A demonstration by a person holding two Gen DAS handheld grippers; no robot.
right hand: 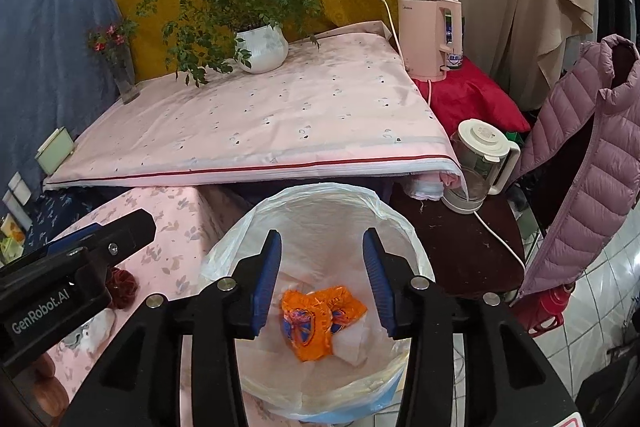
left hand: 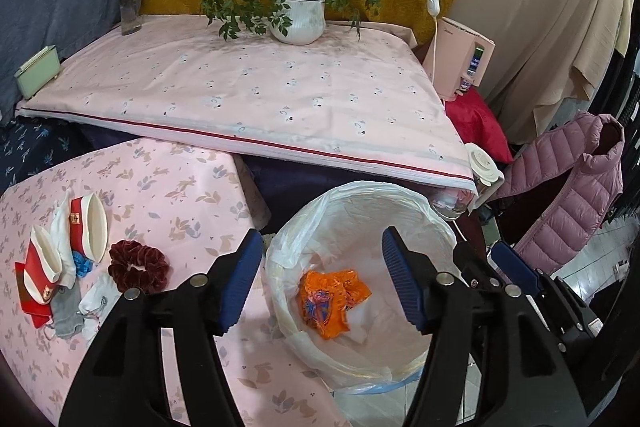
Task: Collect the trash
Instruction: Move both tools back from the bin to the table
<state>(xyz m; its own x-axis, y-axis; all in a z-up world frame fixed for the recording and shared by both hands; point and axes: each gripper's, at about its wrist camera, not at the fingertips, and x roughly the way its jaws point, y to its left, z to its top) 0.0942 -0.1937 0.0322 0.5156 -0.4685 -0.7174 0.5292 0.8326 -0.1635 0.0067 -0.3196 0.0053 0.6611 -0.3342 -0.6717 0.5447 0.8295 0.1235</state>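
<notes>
Orange wrapper (right hand: 318, 319) in bin (right hand: 256, 223); left gripper (left hand: 322, 279) w/ "GenRobot.AI" label & right gripper (right hand: 322, 277) both apart, empty.

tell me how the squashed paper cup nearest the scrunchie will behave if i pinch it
The paper cup is already flattened, so it likely weighs almost nothing and folds further instead of resisting. Lying flat on the pink cloth, it probably slides before the fingers get under its rim.

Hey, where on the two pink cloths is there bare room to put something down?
The upper cloth is bare between the vase, the plant pot and its red-striped front edge. The lower cloth has room between the scrunchie and the lined bin. It is crowded at the paper cups.
</notes>
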